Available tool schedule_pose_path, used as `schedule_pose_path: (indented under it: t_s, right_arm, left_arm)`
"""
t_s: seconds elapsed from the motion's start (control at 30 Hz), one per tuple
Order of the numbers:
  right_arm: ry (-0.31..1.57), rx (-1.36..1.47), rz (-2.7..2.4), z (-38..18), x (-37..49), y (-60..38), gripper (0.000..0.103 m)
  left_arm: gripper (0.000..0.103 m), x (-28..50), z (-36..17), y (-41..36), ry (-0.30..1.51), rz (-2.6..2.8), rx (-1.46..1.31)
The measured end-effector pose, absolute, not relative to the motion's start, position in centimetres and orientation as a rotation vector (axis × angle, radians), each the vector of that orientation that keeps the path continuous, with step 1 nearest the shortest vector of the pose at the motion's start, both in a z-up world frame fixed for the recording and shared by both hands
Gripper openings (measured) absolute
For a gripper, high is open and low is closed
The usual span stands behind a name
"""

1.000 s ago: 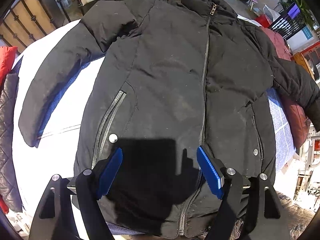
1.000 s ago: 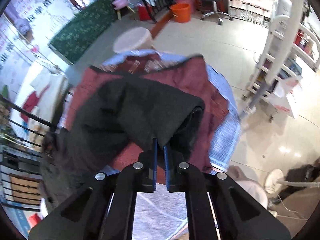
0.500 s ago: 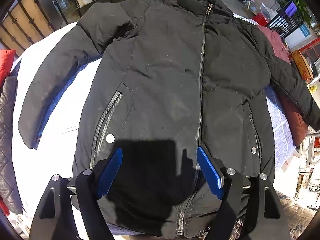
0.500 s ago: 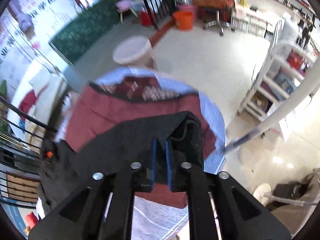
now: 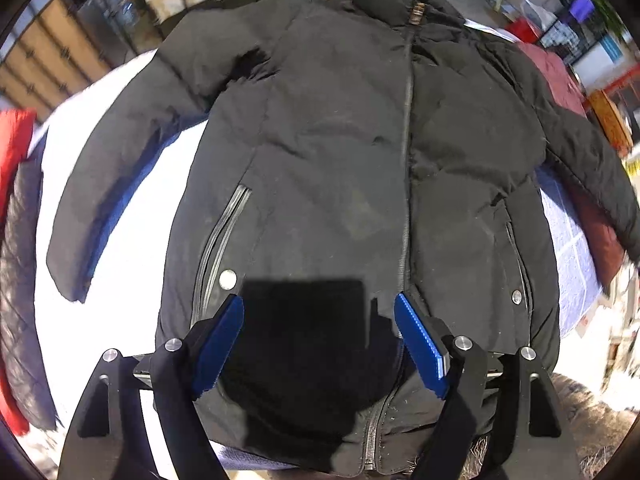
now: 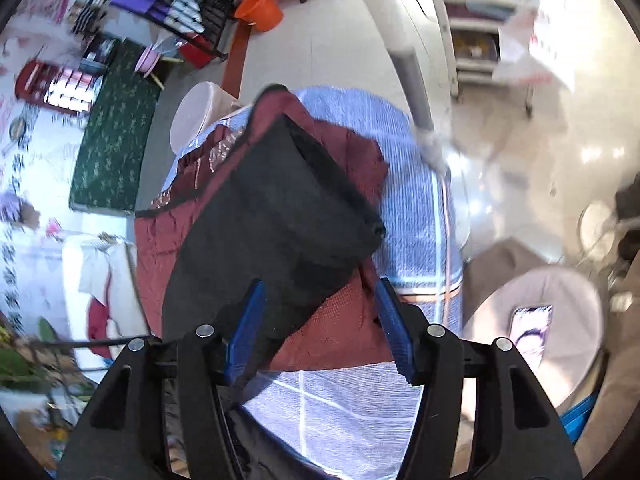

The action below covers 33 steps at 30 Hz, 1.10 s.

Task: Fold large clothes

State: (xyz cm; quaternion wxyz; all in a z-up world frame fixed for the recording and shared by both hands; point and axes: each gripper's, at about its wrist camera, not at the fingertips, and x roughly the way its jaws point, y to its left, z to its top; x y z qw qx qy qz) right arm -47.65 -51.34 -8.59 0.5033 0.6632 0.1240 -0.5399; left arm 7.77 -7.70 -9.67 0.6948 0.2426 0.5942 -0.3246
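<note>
Surroundings: a maroon quilted garment (image 6: 344, 332) lies on the blue checked cloth (image 6: 416, 216), under the right sleeve (image 6: 280, 216) of the black jacket (image 5: 340, 152). On the far left of the table, a red garment (image 5: 16, 132) and a grey quilted piece (image 5: 20, 280) sit at the white cover's (image 5: 132, 240) edge. Floor beyond: green patterned mat (image 6: 112, 144), orange bucket (image 6: 260, 8), white round stool (image 6: 196, 112), white shelving (image 6: 476, 28). A phone (image 6: 528, 328) rests on a pale round seat (image 6: 560, 304) to the right.

Containers: none with visible contents; the bucket's inside cannot be seen.

Jacket: spread flat, front up, zipped, collar (image 5: 396, 4) away from the viewer, left sleeve (image 5: 120, 160) angled out over the white cover.

Left gripper (image 5: 320, 340): jaws spread wide, holding nothing, hovering above the lower front of the jacket; its shadow falls between the blue pads (image 5: 220, 340). The central zipper (image 5: 406, 168) runs just inside the right-hand pad.

Right gripper (image 6: 320, 328): jaws spread apart, gripping nothing. The sleeve's dark fabric passes by the left pad (image 6: 244, 328); contact cannot be determined. The cuff end (image 6: 360, 208) lies ahead of the fingers on the maroon garment.
</note>
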Motion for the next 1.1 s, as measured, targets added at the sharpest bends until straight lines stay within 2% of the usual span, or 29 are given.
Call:
schedule_pose_path:
  t_s: [0.1,0.3,0.37,0.47,0.77,0.9,1.1]
  right_arm:
    - [0.186,1.641,-1.272,-10.2,-47.9,-52.1,0.058]
    - [0.147,1.683,-1.304,-12.0,-47.4,-53.6,0.056]
    - [0.210,1.604,-1.342,-10.6,-46.8,-53.8,0.032]
    - [0.320,1.453,-1.374,-8.1,-45.4,-54.2,0.021]
    - [0.399,1.100,-1.267,2.4,-38.0,-54.3,0.016]
    - [0.450,0.871,-1.106,8.3,-29.8,-52.4,0.015]
    - [0.522,0.654,-0.807,12.7,-17.0,-48.5,0.015]
  left_arm:
    - [0.080,7.0,-9.3,-8.5,1.292,-0.755,0.582]
    - [0.080,6.6,-9.5,-8.2,1.305,-0.751,0.584]
    - [0.080,6.7,-9.7,-7.9,1.319,-0.737,0.571]
    - [0.080,7.0,-10.0,-7.5,1.333,-0.726,0.559]
    - [0.080,6.7,-9.9,-7.9,1.316,-0.751,0.570]
    - [0.080,6.8,-9.8,-7.7,1.319,-0.746,0.555]
    - [0.080,7.5,-9.9,-6.7,1.329,-0.718,0.516]
